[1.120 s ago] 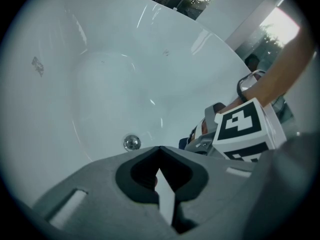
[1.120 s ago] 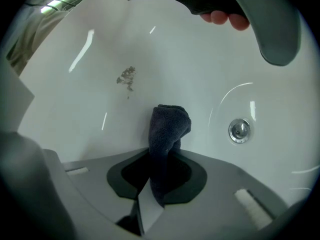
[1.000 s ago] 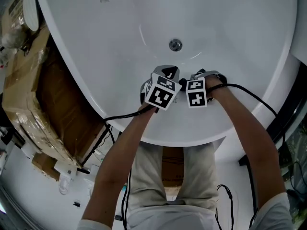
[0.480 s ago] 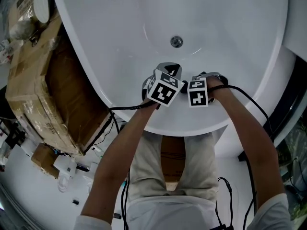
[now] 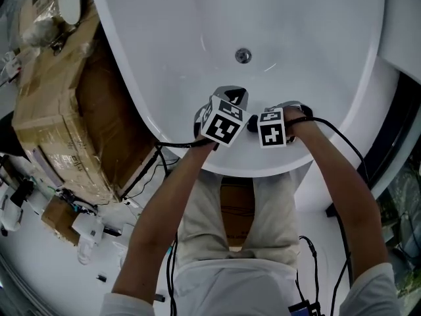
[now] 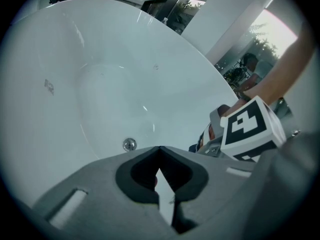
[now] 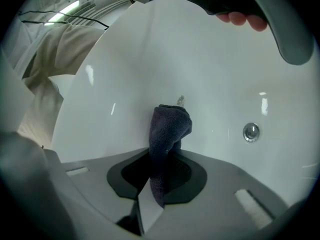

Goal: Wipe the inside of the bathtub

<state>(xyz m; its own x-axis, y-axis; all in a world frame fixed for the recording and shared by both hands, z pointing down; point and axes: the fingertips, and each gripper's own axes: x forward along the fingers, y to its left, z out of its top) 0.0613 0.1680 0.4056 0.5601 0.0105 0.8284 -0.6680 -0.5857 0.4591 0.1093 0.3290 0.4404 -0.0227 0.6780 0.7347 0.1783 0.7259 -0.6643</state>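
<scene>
Right gripper view: right gripper (image 7: 162, 160) was clamped on a dark cloth (image 7: 170, 126) inside the bathtub (image 7: 200, 59).
The cloth end stuck out past the jaws, seemingly against the sloped wall on the near side of the drain (image 7: 251, 131), likely held that way as a wiping pad. The left gripper (image 6: 159, 151) hung rimward of the drain, jaws together on nothing, idle.

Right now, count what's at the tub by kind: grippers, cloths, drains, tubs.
Grippers: 2, the left gripper and the right gripper.
Cloths: 1, the dark cloth, clamped in the right gripper's jaws.
Drains: 1, the drain.
Bathtubs: 1, the white bathtub.
Total: 5.
</scene>
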